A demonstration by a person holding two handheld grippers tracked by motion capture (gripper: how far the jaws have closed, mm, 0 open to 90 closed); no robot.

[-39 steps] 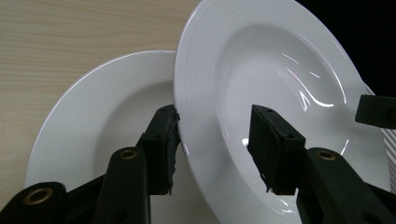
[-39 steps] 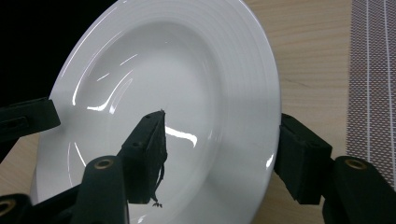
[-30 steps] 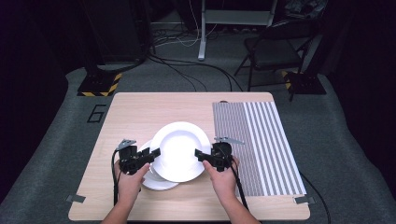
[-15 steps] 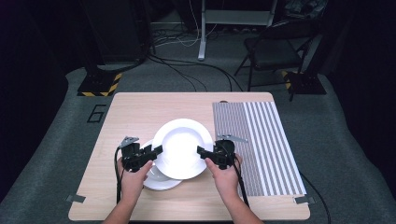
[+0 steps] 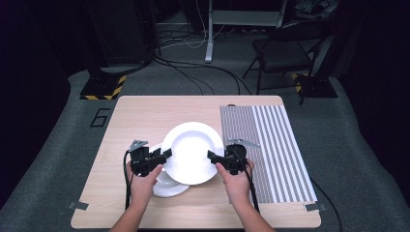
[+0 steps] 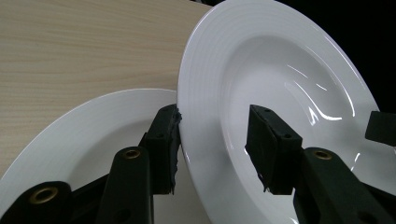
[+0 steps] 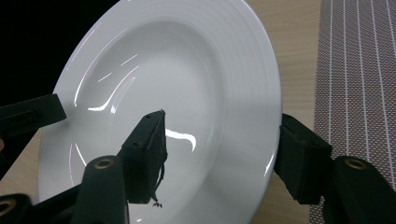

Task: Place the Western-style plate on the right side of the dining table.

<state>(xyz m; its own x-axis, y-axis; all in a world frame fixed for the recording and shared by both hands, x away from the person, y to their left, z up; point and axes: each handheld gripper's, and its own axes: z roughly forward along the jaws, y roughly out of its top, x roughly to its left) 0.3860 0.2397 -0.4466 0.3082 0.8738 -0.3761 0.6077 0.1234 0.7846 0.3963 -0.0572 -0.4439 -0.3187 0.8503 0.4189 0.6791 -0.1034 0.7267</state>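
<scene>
A large white deep plate hangs tilted between my two grippers, above a smaller white plate that lies on the wooden table. My left gripper is on its left rim and my right gripper on its right rim. In the left gripper view the jaws have just been closing, with the rim between them, one pad under it and one on the inner slope. The smaller plate lies below. In the right gripper view the jaws clamp the opposite rim of the plate.
A grey striped placemat covers the right part of the table, close to my right hand. Bare wood lies at the far left. Beyond the table stand a chair and floor cables.
</scene>
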